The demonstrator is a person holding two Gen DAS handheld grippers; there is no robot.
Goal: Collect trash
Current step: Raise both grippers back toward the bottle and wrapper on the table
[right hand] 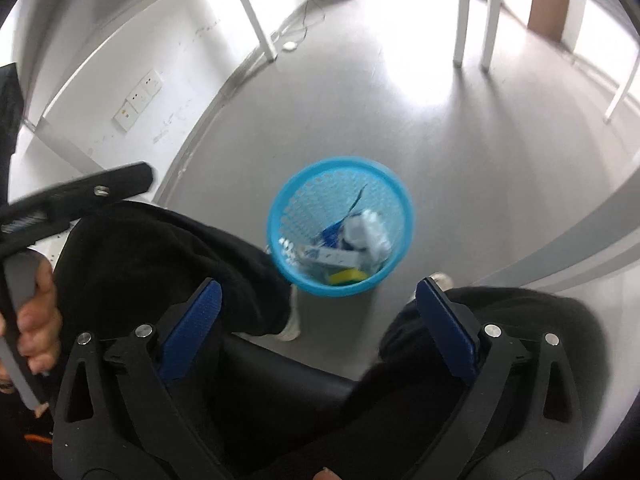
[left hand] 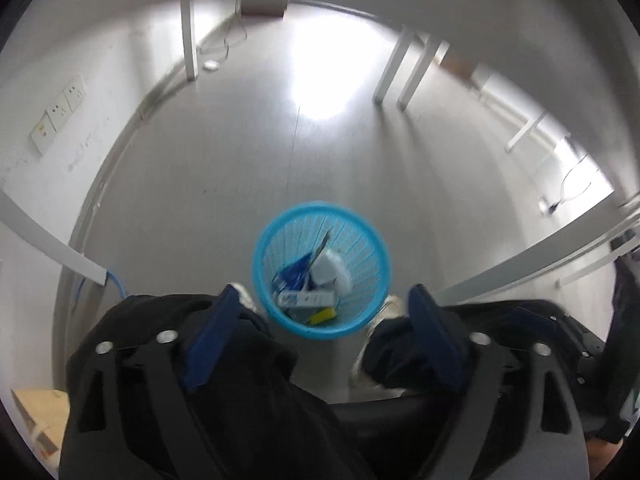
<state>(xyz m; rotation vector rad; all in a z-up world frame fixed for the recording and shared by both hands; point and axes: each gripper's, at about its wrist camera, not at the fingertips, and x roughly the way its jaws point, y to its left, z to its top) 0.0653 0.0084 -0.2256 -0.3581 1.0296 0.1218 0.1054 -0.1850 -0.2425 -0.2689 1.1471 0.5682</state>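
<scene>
A blue mesh waste basket (left hand: 276, 240) stands on the grey floor between the person's feet; it also shows in the right wrist view (right hand: 296, 200). It holds trash: crumpled white paper (left hand: 330, 268), a blue wrapper (left hand: 294, 274), a white box (left hand: 306, 300) and a yellow piece (left hand: 323, 316). My left gripper (left hand: 323, 296) is open and empty, high above the basket. My right gripper (right hand: 318, 292) is open and empty, above and nearer than the basket. The left gripper's body (right hand: 76, 192) shows at the left of the right wrist view, held by a hand (right hand: 38, 308).
The person's black-trousered legs (right hand: 160, 248) and black chair seat (right hand: 280, 376) fill the foreground. White table legs (left hand: 190, 40) (left hand: 400, 68) stand on the floor beyond. A wall with sockets (left hand: 60, 108) is at left. A table edge (left hand: 540, 256) runs at right.
</scene>
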